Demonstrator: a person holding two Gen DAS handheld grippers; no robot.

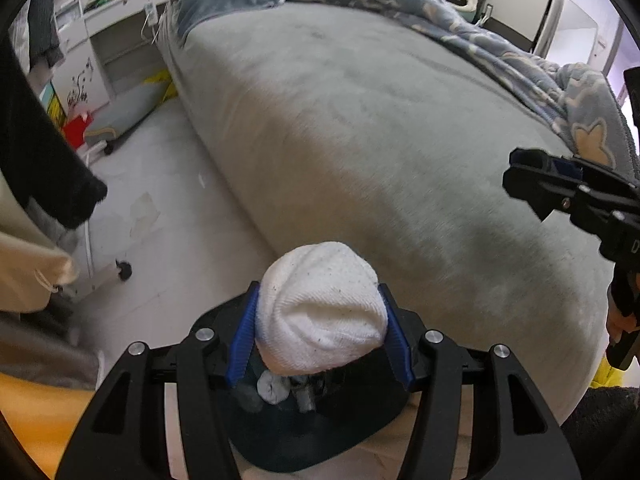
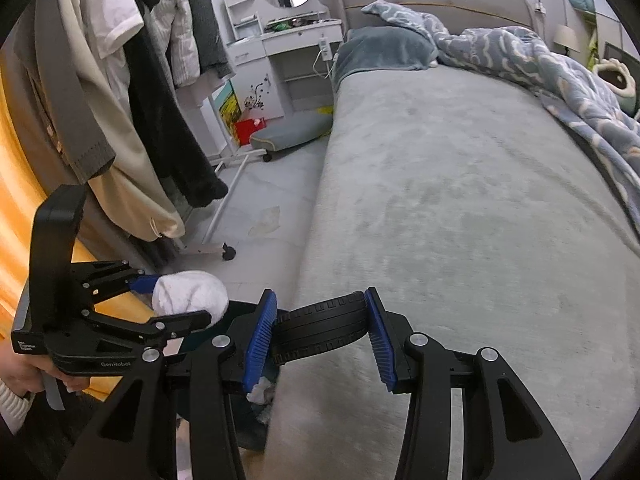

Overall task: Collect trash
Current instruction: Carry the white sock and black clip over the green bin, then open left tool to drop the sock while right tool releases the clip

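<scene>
Bedroom floor and a wide grey plush bed (image 2: pixel 460 200) fill our view. Nearest, our left gripper (image 1: pixel 320 320) clamps a white balled-up cloth wad (image 1: pixel 320 308) between its blue pads, right above a dark bin (image 1: pixel 320 432) holding crumpled scraps. Just to its right, our right gripper (image 2: pixel 320 332) pinches a black ribbed rubber strip (image 2: pixel 320 328). Beyond hang coats (image 2: pixel 132 100) on a rack, then a white dressing table (image 2: pixel 288 44).

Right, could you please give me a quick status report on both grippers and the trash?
Left gripper shut on white wad, above dark bin. Right gripper shut on black ribbed piece at bed edge. Nothing in the way.
</scene>
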